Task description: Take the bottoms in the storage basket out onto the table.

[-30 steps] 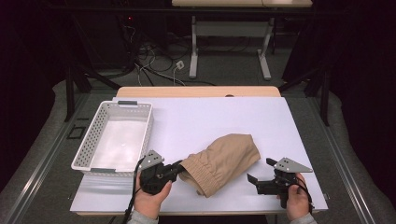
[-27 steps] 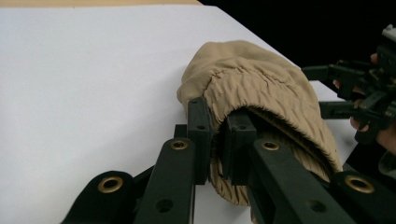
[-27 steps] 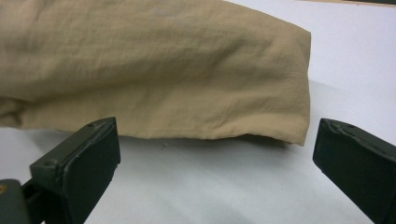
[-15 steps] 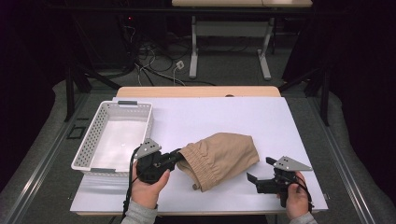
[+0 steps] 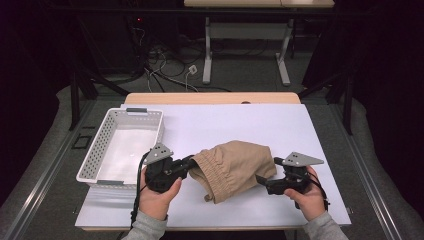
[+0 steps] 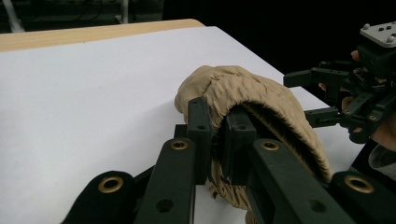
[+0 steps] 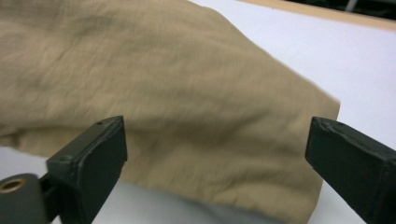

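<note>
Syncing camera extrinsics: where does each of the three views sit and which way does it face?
High view: above the person's side, facing forward and down on the table; both hands show.
Left gripper view: rides the left gripper, shut on the tan shorts.
Right gripper view: rides the right gripper, open before the shorts.
All share the shorts.

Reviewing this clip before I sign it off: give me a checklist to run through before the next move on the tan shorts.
1. Left gripper clamped on the elastic waistband of the tan shorts: ok.
2. Right gripper gripping cloth: not ok; its jaws have just been closing but stand wide, the pads clear of the fabric.
3. Right gripper lined up with the shorts' far end: ok.
4. White basket free to receive: ok.
5. Shorts fully off the white table: cannot tell.
</note>
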`<state>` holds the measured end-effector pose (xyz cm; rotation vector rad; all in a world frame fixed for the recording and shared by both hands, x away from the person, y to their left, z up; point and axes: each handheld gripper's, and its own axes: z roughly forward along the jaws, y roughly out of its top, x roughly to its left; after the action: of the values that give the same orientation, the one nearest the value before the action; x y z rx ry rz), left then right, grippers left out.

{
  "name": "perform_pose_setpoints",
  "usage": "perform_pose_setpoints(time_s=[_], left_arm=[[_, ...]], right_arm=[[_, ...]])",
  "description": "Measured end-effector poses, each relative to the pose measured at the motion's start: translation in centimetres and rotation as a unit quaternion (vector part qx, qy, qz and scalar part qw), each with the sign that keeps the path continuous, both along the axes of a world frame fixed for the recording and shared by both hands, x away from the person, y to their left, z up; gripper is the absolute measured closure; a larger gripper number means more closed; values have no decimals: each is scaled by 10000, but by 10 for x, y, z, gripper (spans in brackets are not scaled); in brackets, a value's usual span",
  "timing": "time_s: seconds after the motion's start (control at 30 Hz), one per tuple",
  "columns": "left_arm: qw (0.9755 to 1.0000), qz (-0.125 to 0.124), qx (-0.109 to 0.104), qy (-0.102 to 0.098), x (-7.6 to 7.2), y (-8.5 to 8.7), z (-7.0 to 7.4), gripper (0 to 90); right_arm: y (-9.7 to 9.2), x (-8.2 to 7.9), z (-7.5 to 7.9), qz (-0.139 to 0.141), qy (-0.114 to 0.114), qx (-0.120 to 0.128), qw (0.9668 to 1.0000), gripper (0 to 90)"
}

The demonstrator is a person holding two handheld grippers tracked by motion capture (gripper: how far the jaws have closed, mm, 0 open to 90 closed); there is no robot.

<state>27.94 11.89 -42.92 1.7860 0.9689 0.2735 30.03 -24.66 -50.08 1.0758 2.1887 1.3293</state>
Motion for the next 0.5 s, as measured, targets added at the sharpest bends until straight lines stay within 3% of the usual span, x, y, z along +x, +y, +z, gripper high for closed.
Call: perform_pose_setpoints(time_s=[0.1, 0.2, 0.27, 0.33, 0.5], left_arm=[[10000, 5, -4, -15, 2, 1, 4, 838], [10000, 15, -34, -39, 4, 2, 11, 839], [10000, 14, -28, -58, 6, 3, 14, 839], [10000, 14, -35, -70, 6, 3, 15, 839], [9999, -21, -76, -106, 10, 2, 23, 839]], right_arm=[[13, 3, 10, 99, -212, -188, 9996, 91], [20, 5, 17, 187, -383, -296, 9987, 222], [22, 8, 22, 276, -472, -223, 9983, 363], [24, 11, 25, 291, -510, -126, 9982, 446], [31, 21, 29, 349, -516, 4, 9981, 572]])
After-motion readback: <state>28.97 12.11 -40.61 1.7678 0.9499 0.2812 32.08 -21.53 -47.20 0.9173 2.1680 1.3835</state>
